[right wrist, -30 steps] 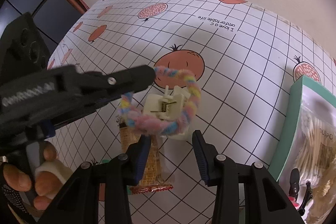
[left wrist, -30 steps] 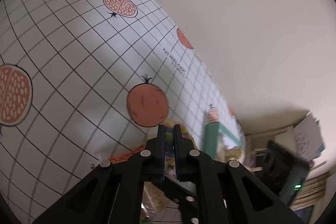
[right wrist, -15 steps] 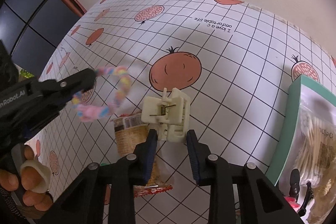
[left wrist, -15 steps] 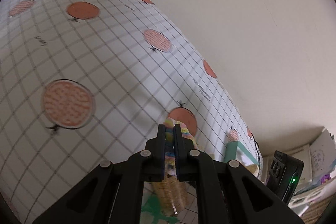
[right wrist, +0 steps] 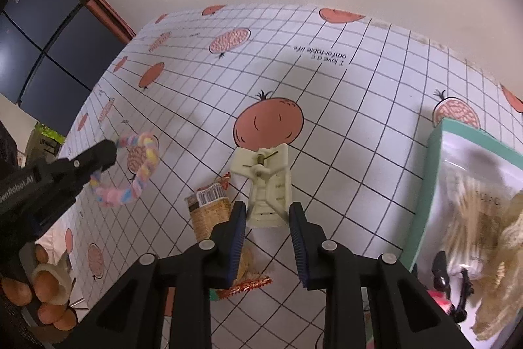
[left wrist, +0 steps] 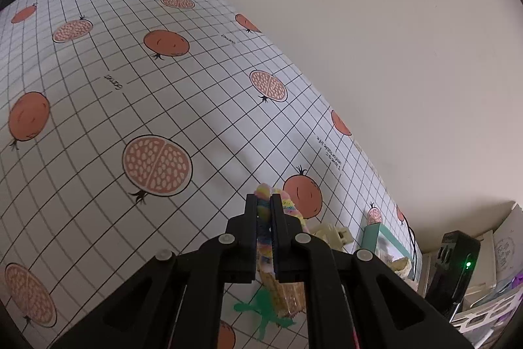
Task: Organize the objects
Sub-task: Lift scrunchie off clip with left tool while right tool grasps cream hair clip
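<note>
My left gripper [left wrist: 264,201] is shut on a pastel rainbow hair tie [left wrist: 265,211] and holds it above the checked tablecloth; the right wrist view shows the gripper [right wrist: 111,152] at the left with the hair tie [right wrist: 143,175] hanging from it. My right gripper [right wrist: 266,218] is closed on the base of a cream claw hair clip [right wrist: 266,185], which also shows in the left wrist view [left wrist: 330,233]. A wrapped biscuit pack [right wrist: 210,211] lies on the cloth just left of the clip.
A teal-rimmed box [right wrist: 434,185] with cotton swabs and dark hair accessories stands at the right. A red-edged snack wrapper [right wrist: 248,283] lies under my right gripper. The wall runs along the table's far edge. A black device [left wrist: 454,264] with a green light sits far right.
My left gripper has carried the hair tie away to the left, off the clip. My right gripper has closed onto the clip and lifted it slightly.
</note>
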### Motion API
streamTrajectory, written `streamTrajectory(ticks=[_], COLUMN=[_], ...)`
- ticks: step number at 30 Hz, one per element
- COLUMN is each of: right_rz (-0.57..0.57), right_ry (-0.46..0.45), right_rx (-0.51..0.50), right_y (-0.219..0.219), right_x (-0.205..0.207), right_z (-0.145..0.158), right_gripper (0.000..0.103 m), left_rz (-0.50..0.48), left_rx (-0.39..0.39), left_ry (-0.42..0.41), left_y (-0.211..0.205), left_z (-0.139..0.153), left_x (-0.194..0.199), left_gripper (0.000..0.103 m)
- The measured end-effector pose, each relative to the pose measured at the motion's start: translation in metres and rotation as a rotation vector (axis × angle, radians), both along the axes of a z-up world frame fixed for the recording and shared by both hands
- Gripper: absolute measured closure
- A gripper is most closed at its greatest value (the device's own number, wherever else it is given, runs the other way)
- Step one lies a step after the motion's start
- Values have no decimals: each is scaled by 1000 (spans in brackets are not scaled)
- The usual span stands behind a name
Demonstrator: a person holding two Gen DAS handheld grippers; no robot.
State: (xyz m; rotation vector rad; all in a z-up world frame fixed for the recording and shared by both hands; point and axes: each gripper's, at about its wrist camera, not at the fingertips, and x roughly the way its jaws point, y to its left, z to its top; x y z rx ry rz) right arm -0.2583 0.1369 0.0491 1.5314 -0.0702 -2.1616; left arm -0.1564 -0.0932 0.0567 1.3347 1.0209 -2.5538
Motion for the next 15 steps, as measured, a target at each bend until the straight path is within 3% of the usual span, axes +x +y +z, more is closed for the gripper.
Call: streamTrajectory(ticks=[9,15], right_rz=[-8,9], right_ry=[-23,-43], right_rx=[9,34], right_y=[10,9], right_x=[6,10], right_z=[2,-8], right_gripper=[76,76], left_rz=[-29,-32], left_rx=[-47,-69], left_ry=[-4,-49], left_y=[15,20], left_z=[19,11], left_x=[23,35], left_gripper=[96,96])
